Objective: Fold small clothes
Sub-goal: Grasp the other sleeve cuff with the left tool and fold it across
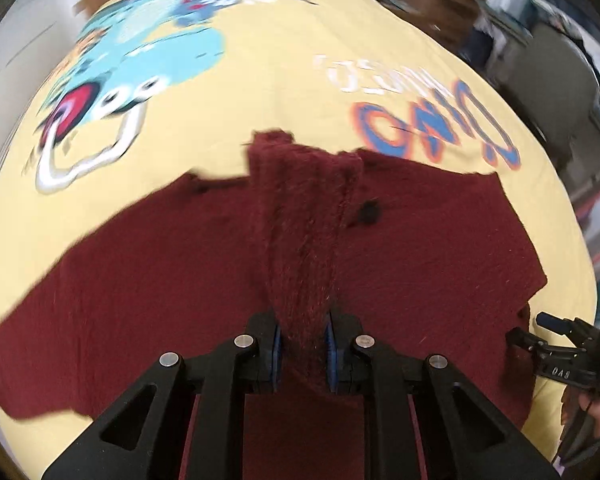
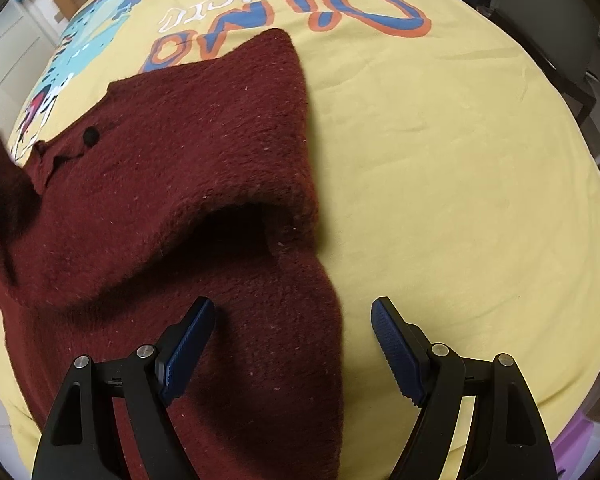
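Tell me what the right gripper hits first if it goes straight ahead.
Probably the sweater: the open right gripper hangs over its near edge, and red fabric fills the line ahead. Depth is unclear; the yellow sheet lies just right.

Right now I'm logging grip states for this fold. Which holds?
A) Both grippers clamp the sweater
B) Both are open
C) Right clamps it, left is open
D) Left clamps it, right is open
D: the left gripper pinches a strip of the maroon sweater, while the right gripper is spread wide, holding nothing.

Sweater (image 2: pixel 188 184) flat on printed sheet (image 2: pixel 460 160); button (image 2: pixel 91 135) near its far-left edge; printed lettering (image 2: pixel 292 12) behind.
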### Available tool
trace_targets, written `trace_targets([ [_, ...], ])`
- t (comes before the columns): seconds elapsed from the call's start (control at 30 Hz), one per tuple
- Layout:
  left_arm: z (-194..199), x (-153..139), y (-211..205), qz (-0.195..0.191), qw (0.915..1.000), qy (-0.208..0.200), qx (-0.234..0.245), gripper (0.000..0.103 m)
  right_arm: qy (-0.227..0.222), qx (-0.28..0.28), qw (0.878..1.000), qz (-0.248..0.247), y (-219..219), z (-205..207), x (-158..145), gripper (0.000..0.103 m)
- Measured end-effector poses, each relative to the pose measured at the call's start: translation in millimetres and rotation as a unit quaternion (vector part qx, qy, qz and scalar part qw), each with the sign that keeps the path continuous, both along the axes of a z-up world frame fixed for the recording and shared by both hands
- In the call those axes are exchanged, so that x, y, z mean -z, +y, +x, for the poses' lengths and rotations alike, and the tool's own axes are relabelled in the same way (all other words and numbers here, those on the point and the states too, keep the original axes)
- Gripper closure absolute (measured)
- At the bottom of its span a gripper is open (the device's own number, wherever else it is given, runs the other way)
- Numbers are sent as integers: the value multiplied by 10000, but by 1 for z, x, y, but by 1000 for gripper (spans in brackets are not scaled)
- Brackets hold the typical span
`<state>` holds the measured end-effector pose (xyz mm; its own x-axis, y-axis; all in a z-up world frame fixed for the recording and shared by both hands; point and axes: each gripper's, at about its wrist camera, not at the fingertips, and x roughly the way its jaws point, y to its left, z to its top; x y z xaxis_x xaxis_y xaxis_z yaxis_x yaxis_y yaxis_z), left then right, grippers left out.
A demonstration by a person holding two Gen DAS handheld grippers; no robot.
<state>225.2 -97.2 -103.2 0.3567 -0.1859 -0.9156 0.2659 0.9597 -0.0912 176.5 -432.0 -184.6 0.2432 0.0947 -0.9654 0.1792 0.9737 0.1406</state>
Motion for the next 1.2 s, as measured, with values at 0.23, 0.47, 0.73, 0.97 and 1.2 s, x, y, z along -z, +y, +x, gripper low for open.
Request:
trace_targets([
  [0.23, -22, 39, 53, -554, 9937, 662, -717, 83, 119, -104, 9998, -117, 12, 3, 7, 22],
  [0.47, -30, 50, 73, -745, 9840, 1176, -1110, 39, 148, -207, 9996, -138, 17, 1, 12, 21],
  [0.73, -20, 26, 105, -931, 9792, 1148, -1387, 1, 127, -248, 9995, -126, 26, 4, 13, 21],
  [0.97, -2, 44, 105, -611, 9815, 1295, -1272, 2, 135, -241, 9995, -152, 29, 4, 10, 21],
  [1.2, -3, 72, 73, -59, 9866, 1218, -1086, 6, 157, -162, 9995, -214, 19, 6, 9, 21],
])
